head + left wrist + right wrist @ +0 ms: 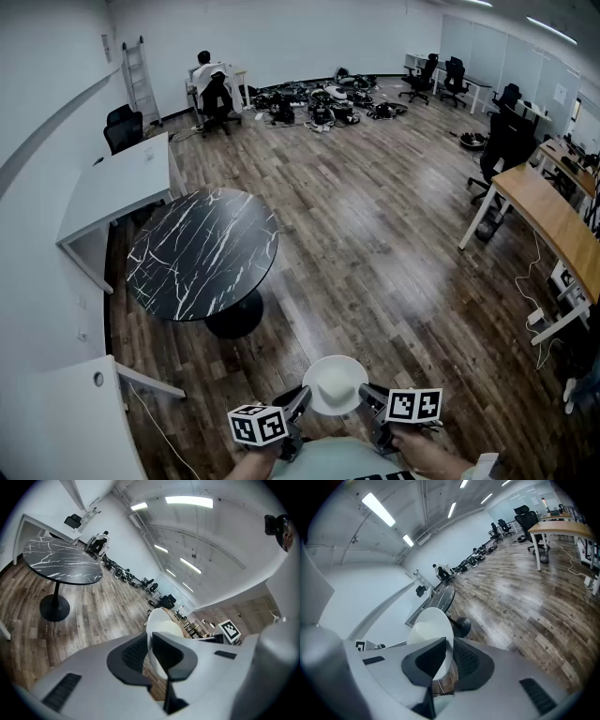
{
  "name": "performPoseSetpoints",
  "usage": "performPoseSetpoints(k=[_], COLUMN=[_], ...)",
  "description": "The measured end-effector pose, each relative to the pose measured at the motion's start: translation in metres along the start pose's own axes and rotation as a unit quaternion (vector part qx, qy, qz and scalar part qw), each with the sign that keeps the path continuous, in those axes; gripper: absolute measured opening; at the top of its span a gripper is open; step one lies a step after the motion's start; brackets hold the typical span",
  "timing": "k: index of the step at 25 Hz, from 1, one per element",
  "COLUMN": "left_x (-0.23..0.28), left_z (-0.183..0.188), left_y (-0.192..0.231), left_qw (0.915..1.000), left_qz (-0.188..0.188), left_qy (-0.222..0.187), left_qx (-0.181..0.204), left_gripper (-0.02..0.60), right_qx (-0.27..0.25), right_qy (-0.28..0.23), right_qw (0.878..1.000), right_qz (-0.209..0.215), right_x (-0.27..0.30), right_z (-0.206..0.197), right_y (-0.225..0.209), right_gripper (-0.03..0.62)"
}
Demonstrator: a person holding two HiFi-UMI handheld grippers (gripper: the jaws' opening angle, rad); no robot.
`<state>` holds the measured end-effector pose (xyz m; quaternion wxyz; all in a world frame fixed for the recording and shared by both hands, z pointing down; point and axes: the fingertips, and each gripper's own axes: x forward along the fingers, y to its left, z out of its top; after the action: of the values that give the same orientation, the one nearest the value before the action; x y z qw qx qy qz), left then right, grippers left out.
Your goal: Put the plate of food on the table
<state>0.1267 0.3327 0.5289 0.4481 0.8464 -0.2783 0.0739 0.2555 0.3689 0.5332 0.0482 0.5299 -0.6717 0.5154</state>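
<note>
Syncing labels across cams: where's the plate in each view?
Head view: plate at bottom centre, near the lower edge.
Left gripper view: plate at centre, seen edge-on, its rim clamped in the jaws.
Right gripper view: plate just left of centre, its rim clamped in the jaws.
Shared landmark: black table, at upper left in the left gripper view and just beyond the plate in the right gripper view.

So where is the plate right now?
Bottom centre of the head view, the plate is clamped between the left gripper and right gripper, short of the marble table ahead-left.
</note>
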Motion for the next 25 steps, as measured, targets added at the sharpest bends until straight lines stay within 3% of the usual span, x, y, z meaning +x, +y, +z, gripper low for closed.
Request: performPoseSetpoints(k=[11,25], left_x=[-0.042,-0.094], left_z=[0.052,0.081], left_y=[0.052,0.118], left_qw=[0.9999,0.9986], left_qz=[-0.009,0.008], left_qy=[-0.01,-0.038], left_qx=[-0.004,-0.035], left_gripper=[0.037,0.037], right_qx=[-0.005,-0.037], right_qy=[-0.001,0.029], right_qw=[1.0,0.999], right_qz=[-0.004,0.004], right_x=[0.056,0.123], right_z=[0.007,-0.001], right_y=[0.063,0.125], right_gripper=[0.051,0.051])
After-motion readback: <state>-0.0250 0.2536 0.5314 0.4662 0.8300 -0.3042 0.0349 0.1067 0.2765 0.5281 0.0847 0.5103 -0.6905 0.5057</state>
